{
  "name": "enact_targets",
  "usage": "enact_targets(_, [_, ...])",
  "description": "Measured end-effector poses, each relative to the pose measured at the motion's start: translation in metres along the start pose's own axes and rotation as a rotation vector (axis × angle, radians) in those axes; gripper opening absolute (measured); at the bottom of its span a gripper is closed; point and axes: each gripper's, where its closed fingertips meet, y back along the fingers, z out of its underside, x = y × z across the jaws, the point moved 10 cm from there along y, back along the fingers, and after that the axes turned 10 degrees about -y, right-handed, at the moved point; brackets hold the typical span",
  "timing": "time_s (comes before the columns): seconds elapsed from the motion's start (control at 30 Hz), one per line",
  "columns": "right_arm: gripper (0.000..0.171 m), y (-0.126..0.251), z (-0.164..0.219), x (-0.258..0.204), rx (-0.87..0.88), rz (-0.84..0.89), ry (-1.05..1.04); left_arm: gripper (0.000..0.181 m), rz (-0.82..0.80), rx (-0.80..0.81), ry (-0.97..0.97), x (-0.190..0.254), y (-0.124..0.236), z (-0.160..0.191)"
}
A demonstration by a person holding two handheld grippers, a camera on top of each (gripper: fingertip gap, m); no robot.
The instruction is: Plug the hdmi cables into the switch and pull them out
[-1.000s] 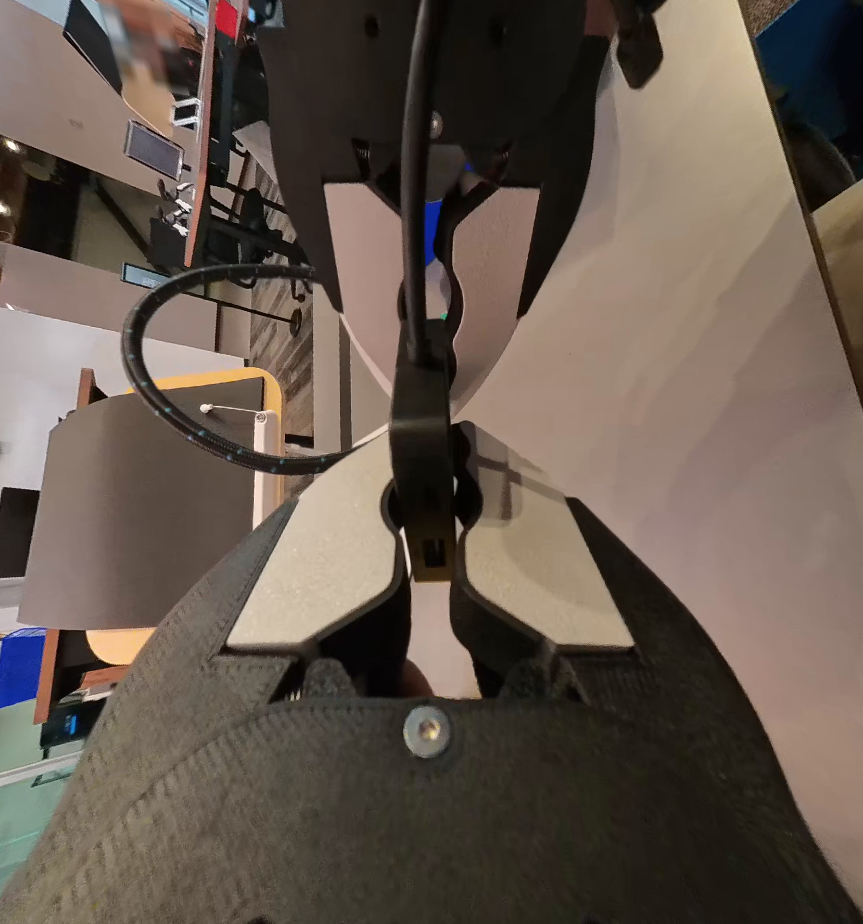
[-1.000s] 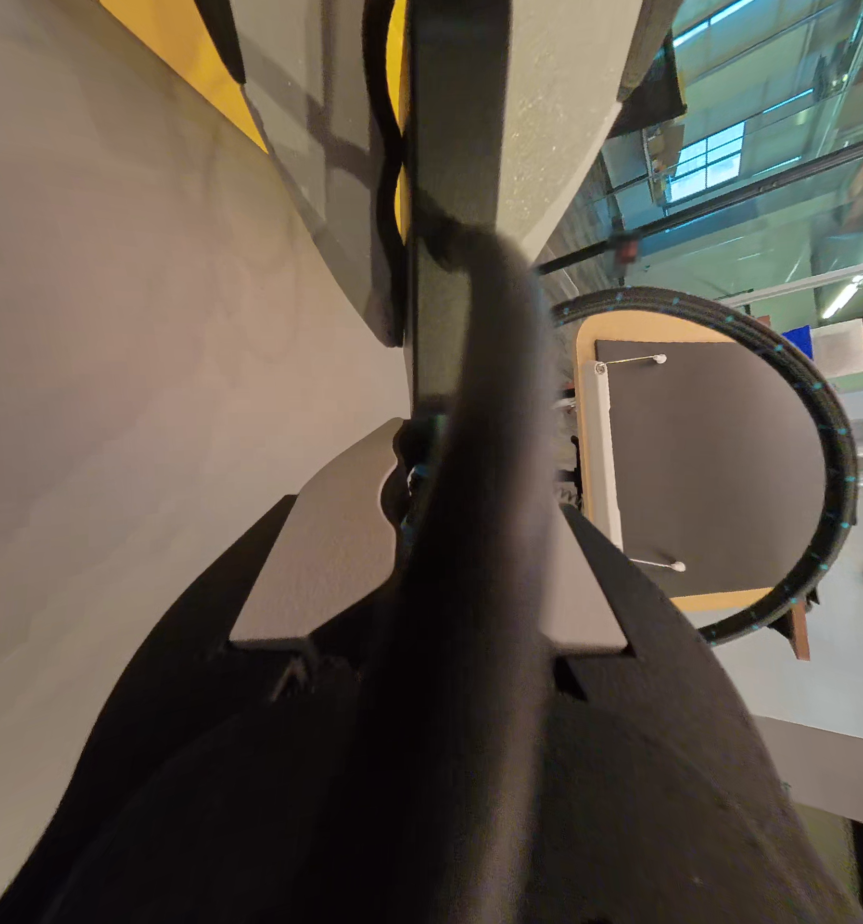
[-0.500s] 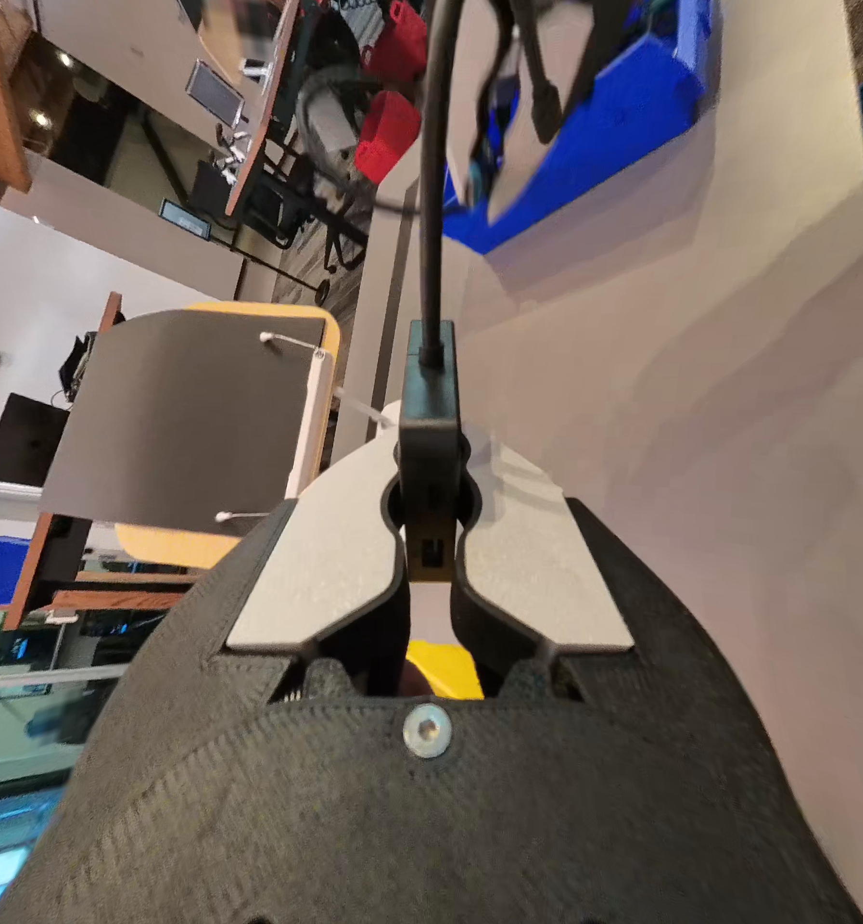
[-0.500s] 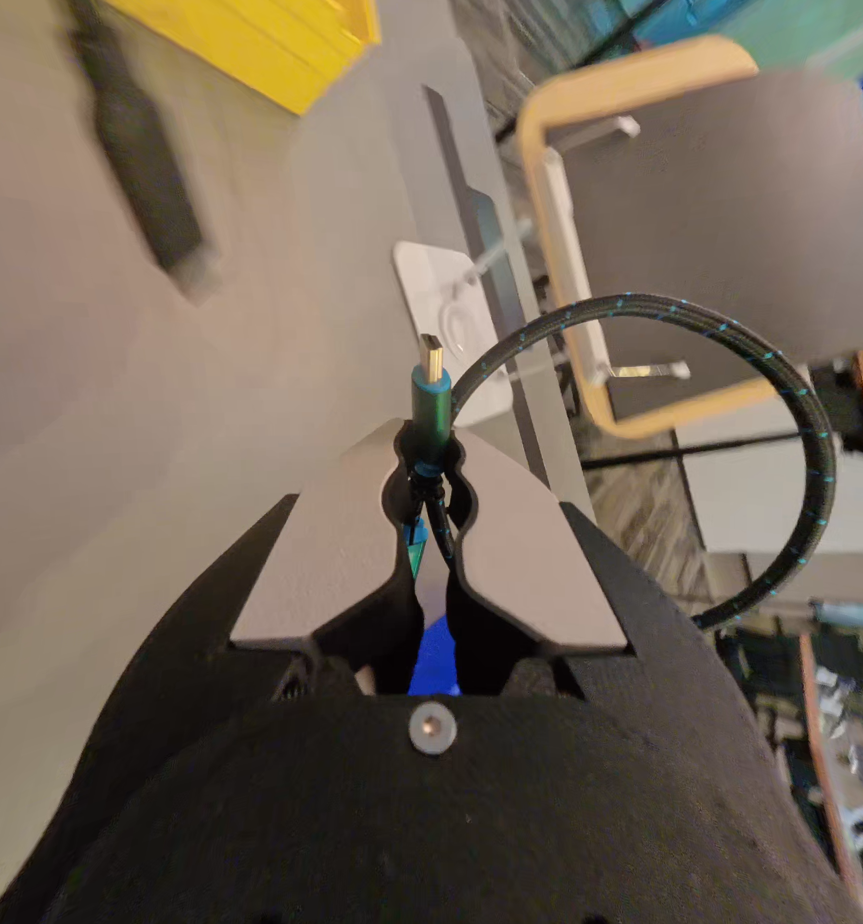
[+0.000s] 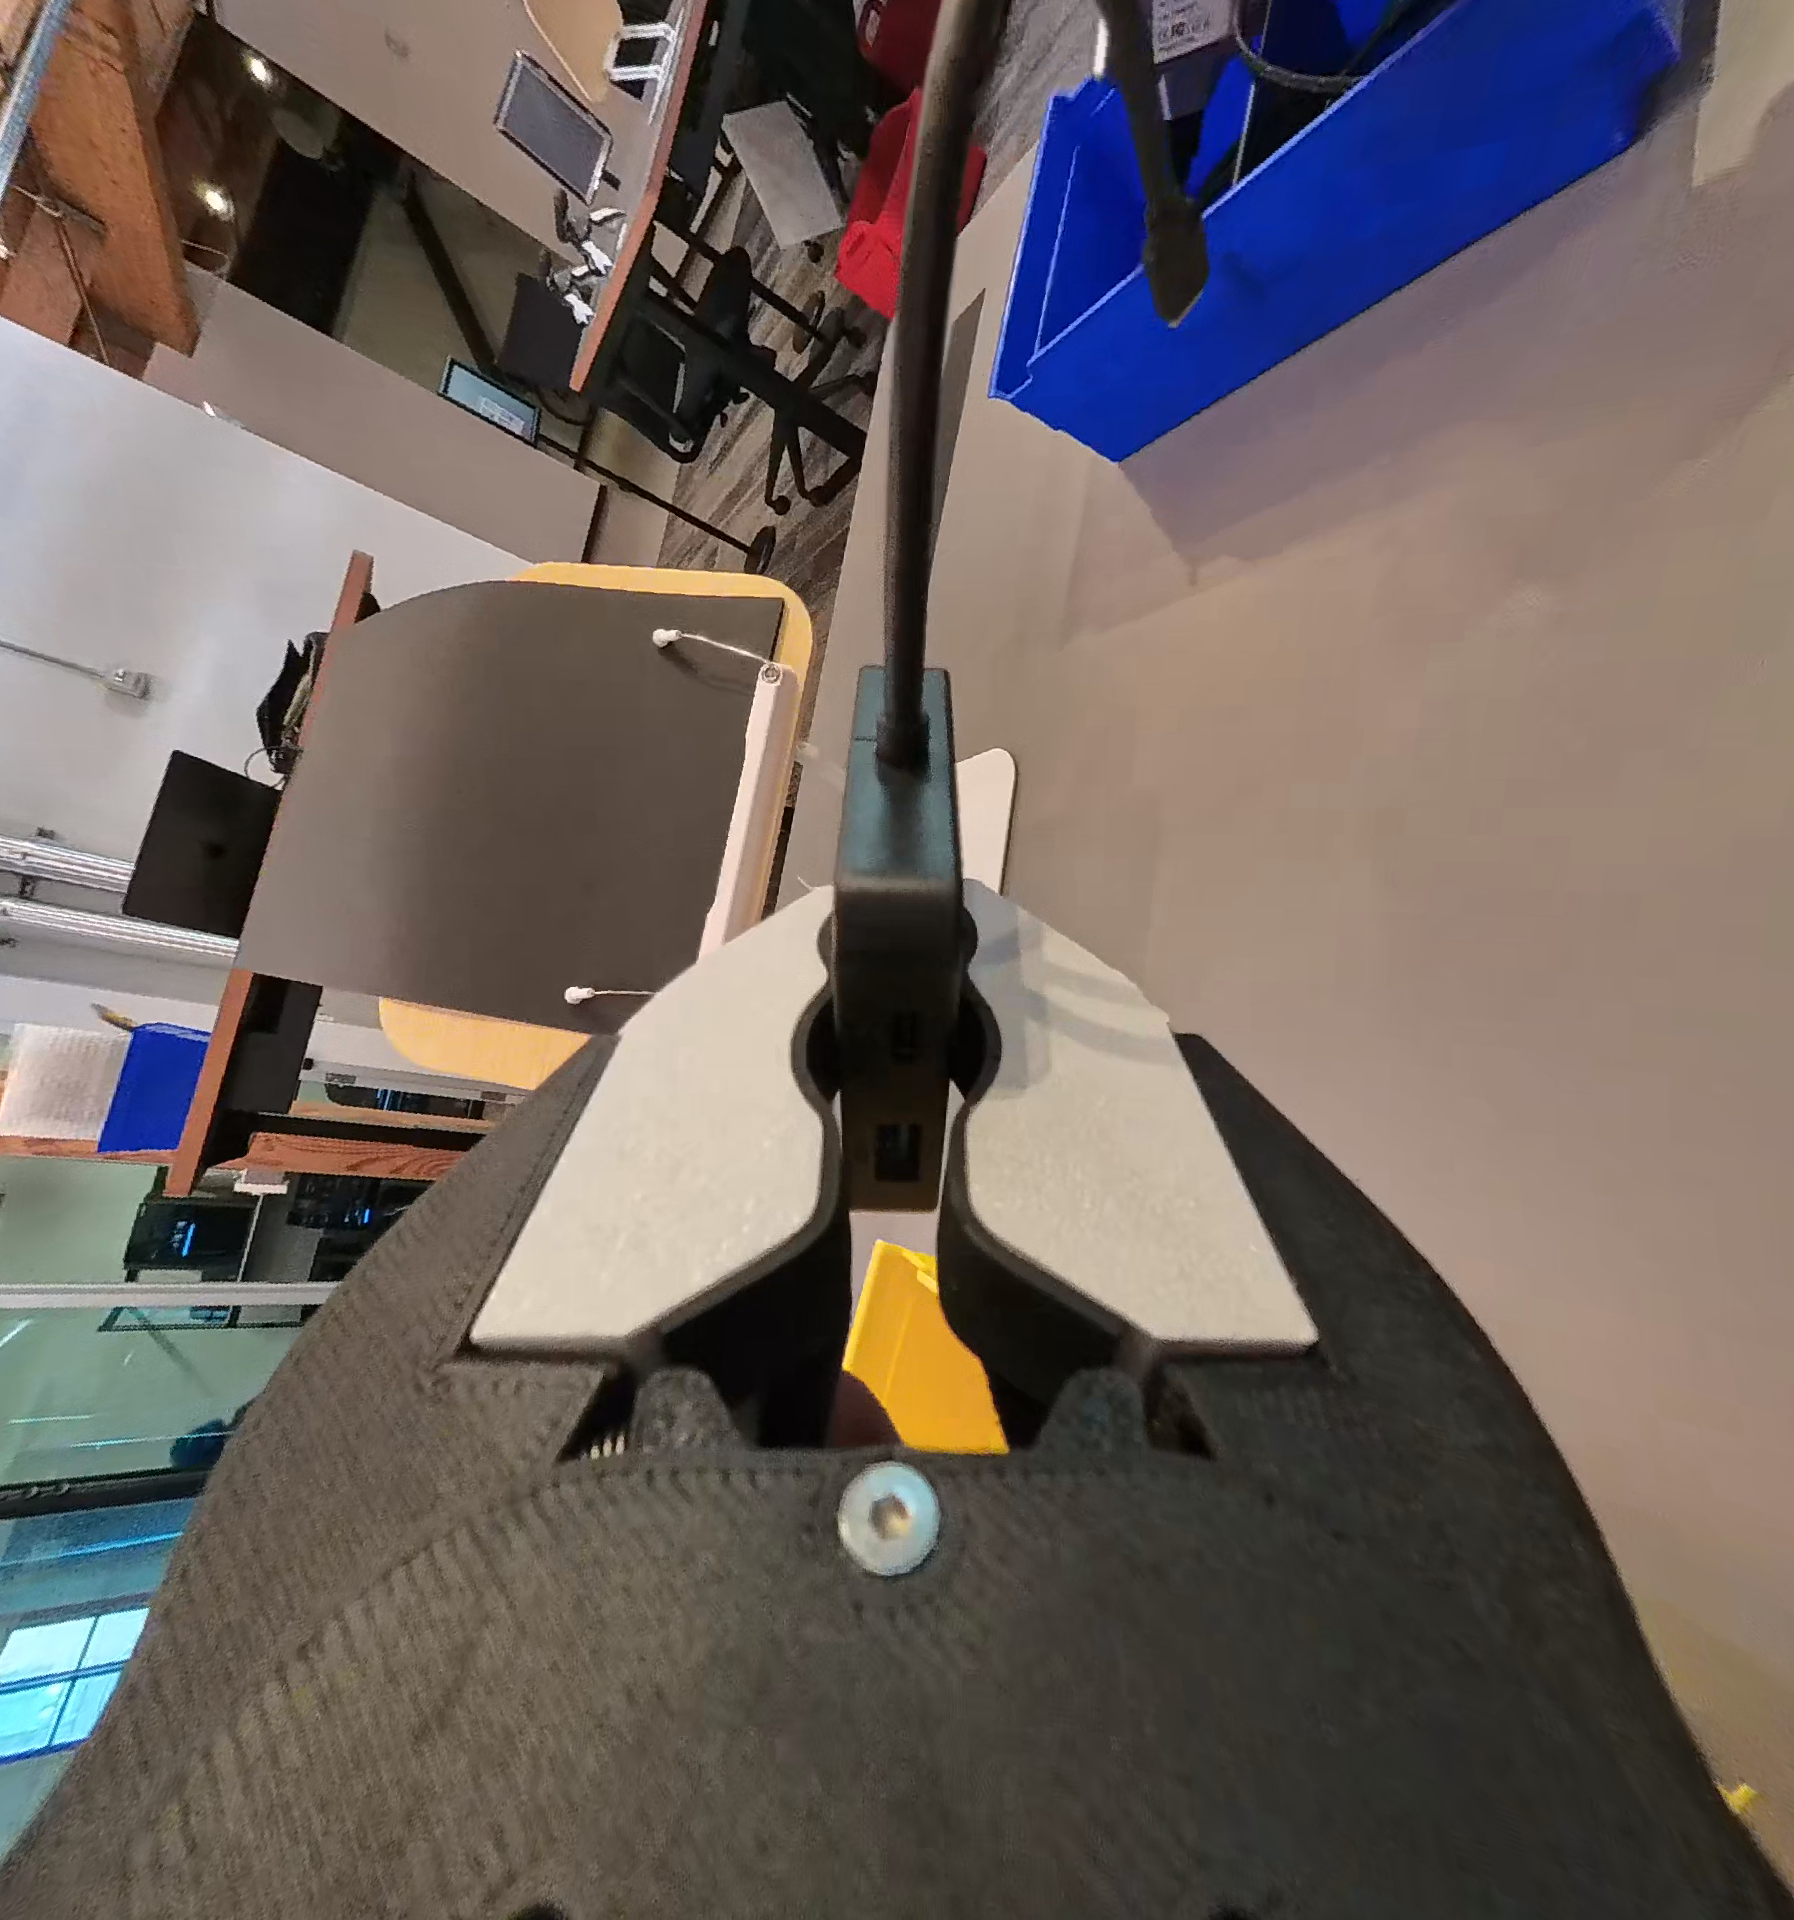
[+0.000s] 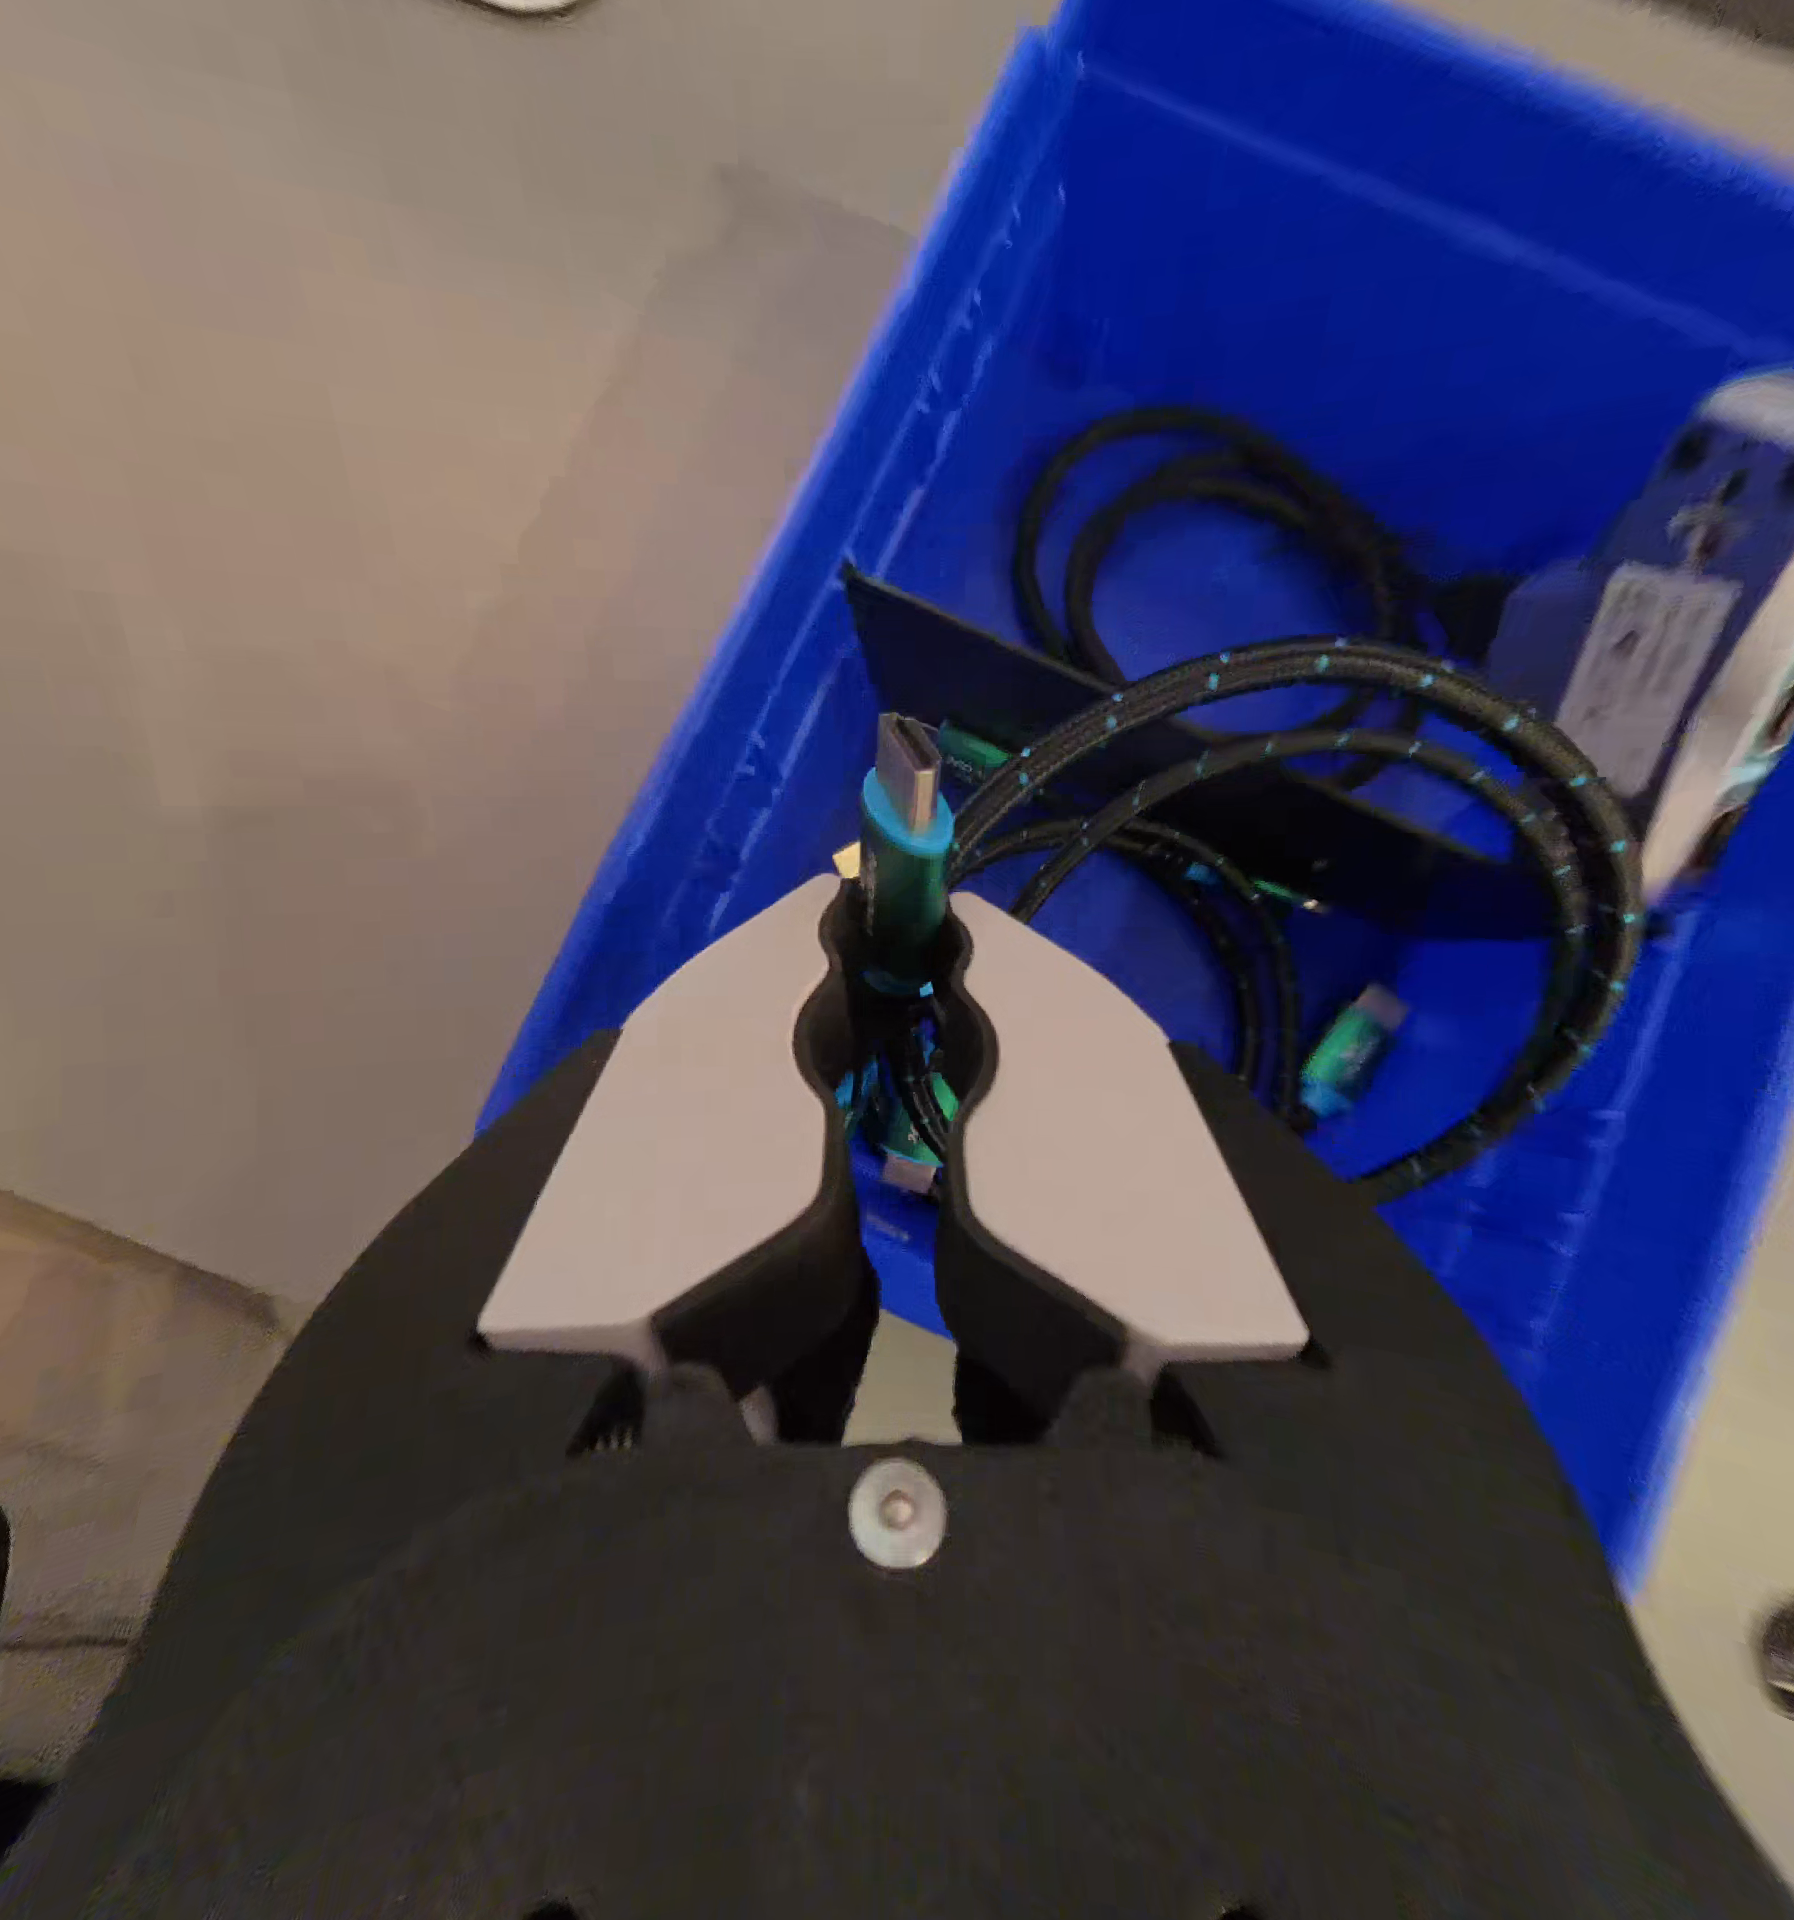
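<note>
Switch [image 5: 895, 935] clamped upright in left hand-held gripper [image 5: 895, 1049].

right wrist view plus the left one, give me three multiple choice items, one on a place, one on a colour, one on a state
1. Over what does the HDMI plug held by the right gripper hang?
A. a yellow tray
B. the blue bin
C. a chair seat

2. What colour is the plug's shell?
A. red
B. white
C. teal-green

3. How does the left gripper stand?
A. jaws wide open, nothing between them
B. jaws shut on the black switch
C. out of view

Answers:
1 B, since the bin's blue floor and the coiled cables in it lie behind the plug.
2 C, since the shell is teal-green with a lighter blue band below the metal tip.
3 B, since the switch body sits pinched between the two grey pads.
</note>
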Motion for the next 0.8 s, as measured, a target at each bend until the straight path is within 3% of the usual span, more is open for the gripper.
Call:
enact_targets(0.13, [0.041, -0.025, 0.010, 0.014, -0.040, -0.082, -0.126, 0.014, 0.019, -0.001, 0.007, 0.003, -0.005, 0.000])
enact_targets(0.3, [0.042, 0.013, -0.011, -0.008, 0.091, -0.057, 0.033, 0.014, 0.040, 0.008, 0.033, 0.007, -0.012, 0.001])
enact_targets(0.47, [0.052, 0.069, -0.045, -0.114, 0.379, -0.306, 0.478, 0.014, 0.073, -0.018, 0.026, 0.017, -0.028, -0.004])
enact_targets(0.57, [0.054, 0.084, -0.053, -0.193, 0.451, -0.397, 0.771, 0.014, 0.112, -0.034, 0.011, 0.028, -0.039, -0.010])
enact_targets(0.63, [0.053, 0.083, -0.053, -0.242, 0.459, -0.429, 0.955, 0.014, 0.138, -0.055, -0.014, 0.035, -0.045, -0.013])
enact_targets(0.8, [0.037, 0.053, -0.051, -0.317, 0.425, -0.283, 1.271, 0.014, 0.179, -0.053, -0.023, 0.043, -0.048, -0.019])
